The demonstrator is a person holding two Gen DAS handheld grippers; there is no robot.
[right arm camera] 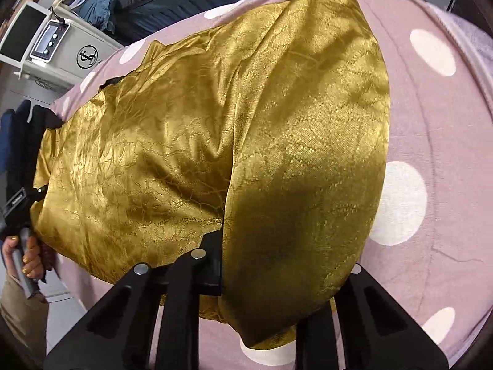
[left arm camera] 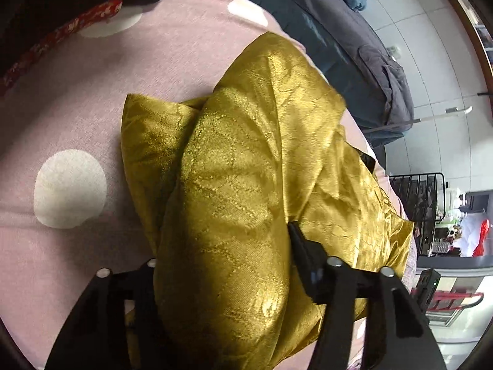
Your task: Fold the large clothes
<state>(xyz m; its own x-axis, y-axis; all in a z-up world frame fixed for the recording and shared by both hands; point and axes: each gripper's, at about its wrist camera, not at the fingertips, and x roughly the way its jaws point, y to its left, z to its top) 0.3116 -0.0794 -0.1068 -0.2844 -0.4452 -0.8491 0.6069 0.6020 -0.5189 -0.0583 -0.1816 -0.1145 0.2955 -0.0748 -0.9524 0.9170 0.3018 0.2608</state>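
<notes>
A shiny gold brocade garment (left arm camera: 234,160) lies bunched on a pink bed sheet with white dots (left arm camera: 71,117). A raised fold of it stands between the black fingers of my left gripper (left arm camera: 222,246), which is shut on the cloth; the left fingertip is hidden under the fabric. In the right wrist view the same garment (right arm camera: 191,129) spreads leftward, and a thick fold of it hangs over my right gripper (right arm camera: 283,252), which is shut on it. At that view's left edge a hand (right arm camera: 29,256) holds the left gripper's handle by the garment's far end.
Dark grey and blue clothes (left arm camera: 354,40) are piled along the bed's far edge. A dark cloth with red patterned trim (left arm camera: 61,30) lies at upper left. A black wire rack (left arm camera: 416,200) and a white appliance (right arm camera: 46,40) stand off the bed.
</notes>
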